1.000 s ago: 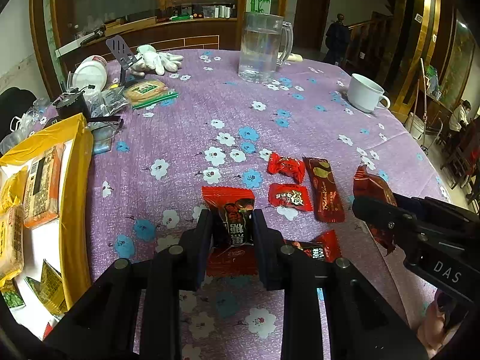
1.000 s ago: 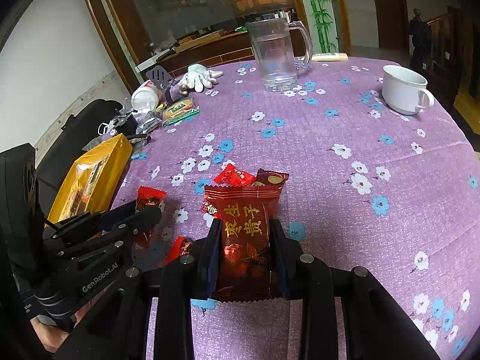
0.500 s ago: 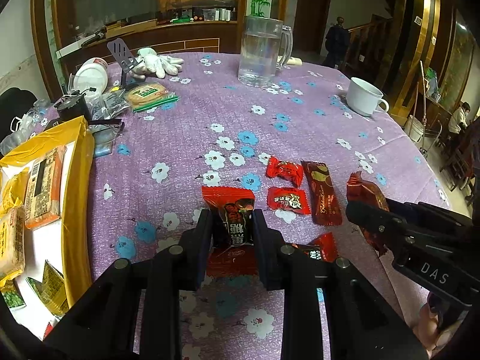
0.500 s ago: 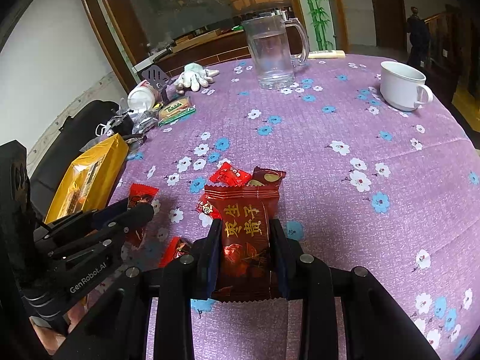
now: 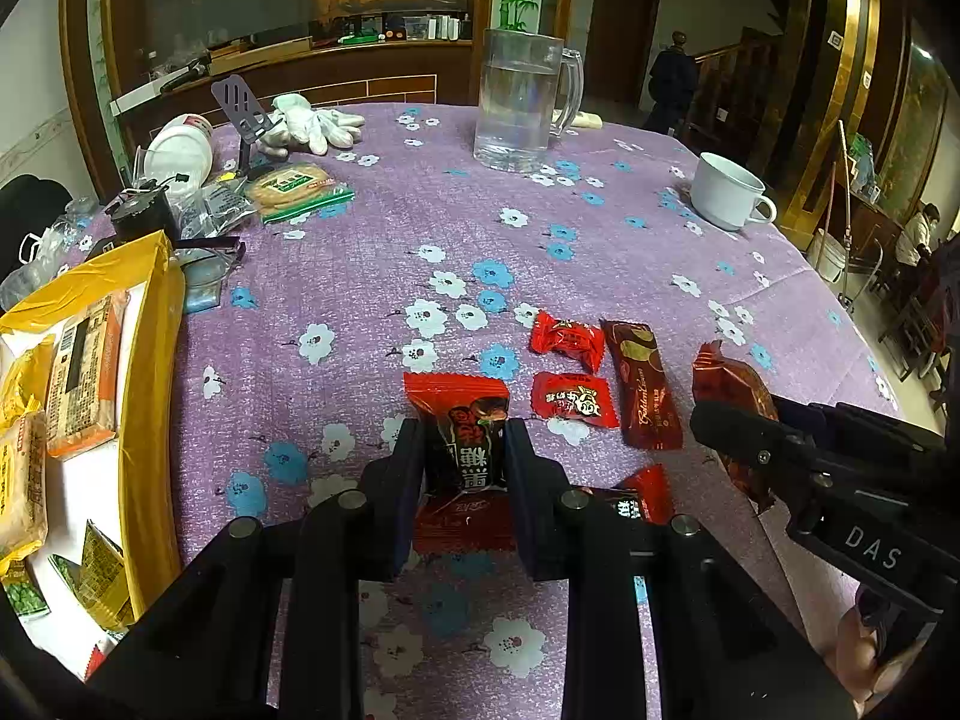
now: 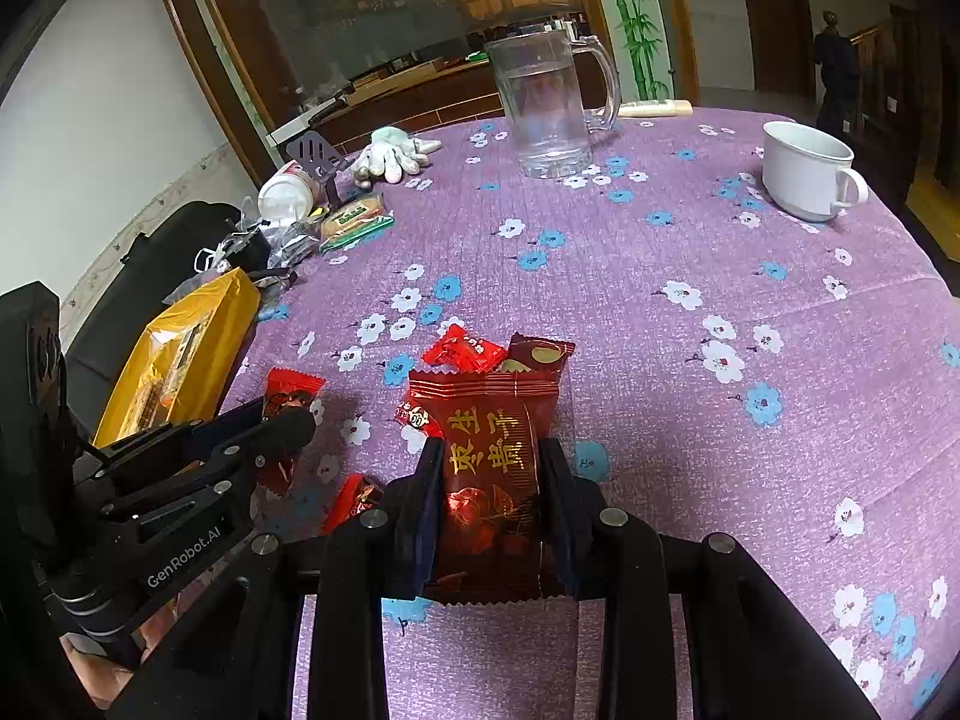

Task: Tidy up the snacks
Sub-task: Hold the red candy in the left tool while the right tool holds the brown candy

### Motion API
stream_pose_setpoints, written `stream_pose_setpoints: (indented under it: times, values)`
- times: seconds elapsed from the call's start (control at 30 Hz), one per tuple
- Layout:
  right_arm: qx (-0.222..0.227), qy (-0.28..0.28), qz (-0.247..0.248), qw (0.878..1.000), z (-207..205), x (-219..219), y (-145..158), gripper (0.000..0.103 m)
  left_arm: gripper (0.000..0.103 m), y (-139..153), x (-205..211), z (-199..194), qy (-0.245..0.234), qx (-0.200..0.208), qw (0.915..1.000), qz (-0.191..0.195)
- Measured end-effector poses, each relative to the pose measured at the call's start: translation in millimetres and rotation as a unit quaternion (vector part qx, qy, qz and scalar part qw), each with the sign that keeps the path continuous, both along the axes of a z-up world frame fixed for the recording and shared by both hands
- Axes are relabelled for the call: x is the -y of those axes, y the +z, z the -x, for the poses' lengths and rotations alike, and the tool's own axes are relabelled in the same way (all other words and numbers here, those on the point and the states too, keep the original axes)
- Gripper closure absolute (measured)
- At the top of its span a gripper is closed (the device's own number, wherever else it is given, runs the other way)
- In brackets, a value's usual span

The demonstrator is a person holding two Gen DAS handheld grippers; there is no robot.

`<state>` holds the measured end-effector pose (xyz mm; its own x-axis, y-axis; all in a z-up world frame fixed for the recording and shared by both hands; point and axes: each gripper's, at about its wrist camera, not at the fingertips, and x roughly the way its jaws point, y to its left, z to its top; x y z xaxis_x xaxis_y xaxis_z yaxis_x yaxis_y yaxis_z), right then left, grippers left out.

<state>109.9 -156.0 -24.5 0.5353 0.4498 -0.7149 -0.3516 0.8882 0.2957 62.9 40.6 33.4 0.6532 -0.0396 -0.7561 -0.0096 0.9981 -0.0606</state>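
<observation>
My left gripper point(image 5: 463, 450) is shut on a red and black snack packet point(image 5: 465, 420), held just above the purple flowered tablecloth point(image 5: 372, 228). My right gripper point(image 6: 489, 468) is shut on a dark red snack packet with gold characters point(image 6: 489, 450); it also shows at the right of the left wrist view point(image 5: 729, 390). Loose on the cloth lie two small red candies point(image 5: 567, 339) point(image 5: 573, 399), a long dark red bar point(image 5: 642, 384) and another red packet point(image 5: 639, 501) under the left gripper. A yellow-rimmed tray point(image 5: 150, 372) with several snacks stands at the left.
A glass mug of water point(image 5: 519, 102) stands at the back centre and a white cup point(image 5: 723, 189) at the right. White gloves point(image 5: 306, 126), a spatula, a white jar point(image 5: 180, 150), a cracker packet point(image 5: 291, 183) and plastic clutter lie at the back left.
Both grippers keep their packets and have drifted slightly; the right gripper has shifted a little to the left, nearer the left gripper. The loose snacks have not moved.
</observation>
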Motion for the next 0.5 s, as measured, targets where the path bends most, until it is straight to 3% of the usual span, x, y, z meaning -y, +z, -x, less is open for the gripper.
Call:
stream_pose_setpoints:
  times: [0.5]
  values:
    - [0.002, -0.001, -0.002, 1.000, 0.2, 1.0, 1.2, 0.071, 0.080, 0.2, -1.0, 0.0, 0.001, -0.001, 1.0000, 0.002]
